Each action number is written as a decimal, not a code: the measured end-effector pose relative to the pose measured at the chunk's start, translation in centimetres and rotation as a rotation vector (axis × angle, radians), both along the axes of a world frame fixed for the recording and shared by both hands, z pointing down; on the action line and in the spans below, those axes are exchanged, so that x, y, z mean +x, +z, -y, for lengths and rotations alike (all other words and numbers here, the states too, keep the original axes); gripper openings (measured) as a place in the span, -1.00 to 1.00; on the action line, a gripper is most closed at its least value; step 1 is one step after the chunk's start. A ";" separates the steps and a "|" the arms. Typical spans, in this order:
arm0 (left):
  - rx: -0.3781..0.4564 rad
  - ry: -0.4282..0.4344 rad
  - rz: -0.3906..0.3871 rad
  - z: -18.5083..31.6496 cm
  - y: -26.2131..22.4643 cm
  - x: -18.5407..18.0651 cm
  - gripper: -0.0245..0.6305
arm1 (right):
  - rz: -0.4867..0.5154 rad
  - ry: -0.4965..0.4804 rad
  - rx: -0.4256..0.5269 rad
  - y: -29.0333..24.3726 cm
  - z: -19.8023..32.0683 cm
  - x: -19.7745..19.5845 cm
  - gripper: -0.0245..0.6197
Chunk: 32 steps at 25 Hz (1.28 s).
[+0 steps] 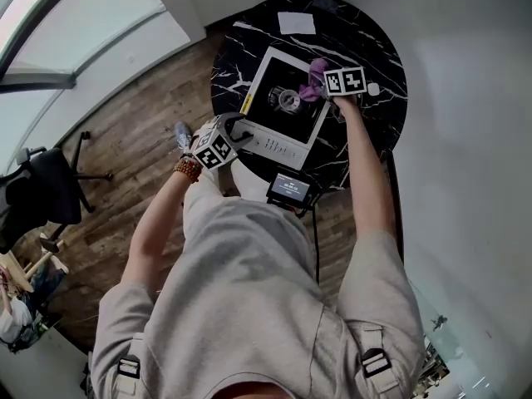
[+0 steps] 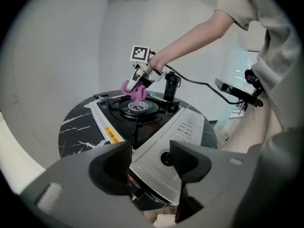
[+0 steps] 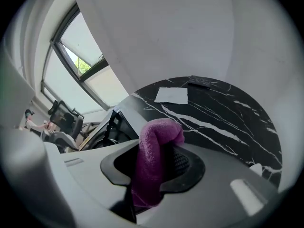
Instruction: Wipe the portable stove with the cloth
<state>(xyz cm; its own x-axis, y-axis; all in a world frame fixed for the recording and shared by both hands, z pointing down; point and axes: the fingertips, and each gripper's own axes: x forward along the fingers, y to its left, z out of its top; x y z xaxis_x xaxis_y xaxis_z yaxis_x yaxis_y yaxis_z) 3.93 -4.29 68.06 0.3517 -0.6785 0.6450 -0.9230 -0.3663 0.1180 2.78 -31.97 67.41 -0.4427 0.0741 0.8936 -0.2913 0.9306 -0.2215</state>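
One purple cloth (image 3: 154, 165) bunched; stove (image 1: 281, 145) white, black-topped.

You have one portable stove (image 1: 287, 110), one purple cloth (image 1: 314, 77), one round table (image 1: 382, 65), one white paper sheet (image 1: 296, 23), and two grippers: left gripper (image 2: 151, 163) and right gripper (image 3: 152, 167)

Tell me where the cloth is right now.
In the head view the cloth is clamped in the right tongs, over the far right of the stove, beside the burner.
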 end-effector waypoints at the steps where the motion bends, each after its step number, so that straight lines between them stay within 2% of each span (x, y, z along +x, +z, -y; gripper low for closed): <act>1: 0.001 -0.001 -0.001 0.0 0.0 0.0 -0.22 | -0.010 0.000 0.004 0.1 0.0 -0.1 -0.49; 13: 0.011 0.002 -0.003 -0.6 0.2 0.2 -0.22 | -0.090 -0.129 -0.009 0.9 -1.7 -1.4 -0.49; 23: 0.023 0.006 -0.006 0.0 0.0 0.1 -0.22 | -0.132 -0.166 -0.025 0.9 -2.0 -3.1 -0.49; 32: 0.026 0.014 -0.003 -0.1 0.0 0.0 -0.22 | -0.115 -0.174 -0.025 0.8 -3.3 -5.4 -0.49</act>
<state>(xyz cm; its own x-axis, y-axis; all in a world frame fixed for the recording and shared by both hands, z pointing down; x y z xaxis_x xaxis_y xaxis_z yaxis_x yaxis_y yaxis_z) 3.91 -4.18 68.03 0.3628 -0.6902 0.6261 -0.9176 -0.3818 0.1107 -2.64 -28.71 68.25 -0.3168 0.1638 0.9342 -0.1511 0.9637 -0.2202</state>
